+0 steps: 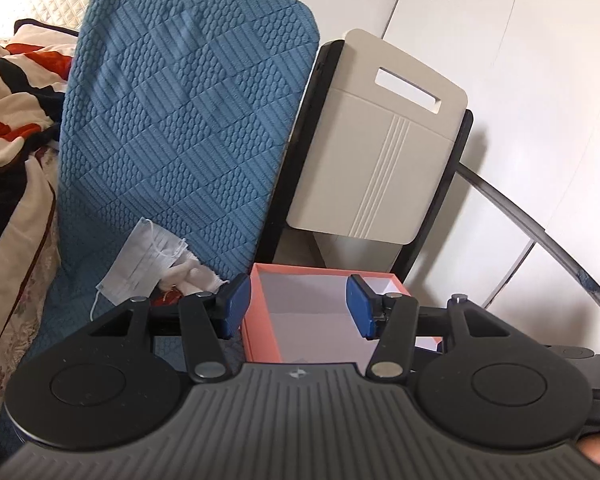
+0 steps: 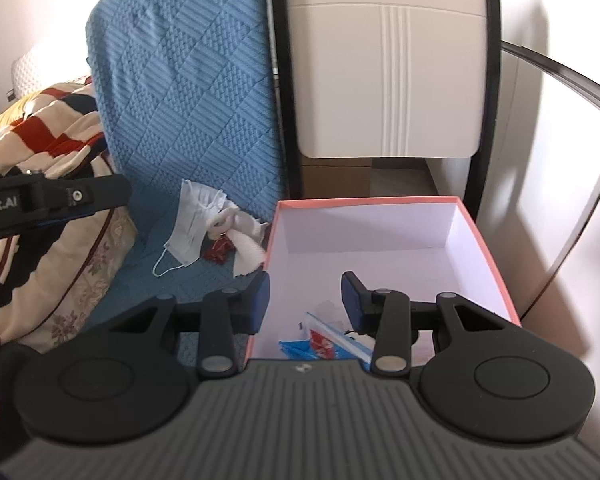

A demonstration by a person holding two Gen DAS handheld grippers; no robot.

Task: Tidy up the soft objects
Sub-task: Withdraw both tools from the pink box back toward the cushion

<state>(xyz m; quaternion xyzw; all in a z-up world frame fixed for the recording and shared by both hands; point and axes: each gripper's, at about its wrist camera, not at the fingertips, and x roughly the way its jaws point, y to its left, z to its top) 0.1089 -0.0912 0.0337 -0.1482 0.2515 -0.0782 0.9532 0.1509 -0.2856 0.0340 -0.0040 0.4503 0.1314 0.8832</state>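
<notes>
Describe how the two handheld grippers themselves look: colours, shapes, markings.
Both match. The left gripper and the right gripper each have blue rectangular pads on black linkage arms with silver pivot pins, two round black discs, and a ribbed grey body bearing a small central logo. White lettering ending "bot.AI" runs along the left gripper's side.

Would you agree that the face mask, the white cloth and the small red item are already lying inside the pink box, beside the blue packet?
Not quite. In the right wrist view, the face mask, white cloth and red item lie outside the pink box, on the blue cover left of it. Only the blue packet is inside.
</notes>
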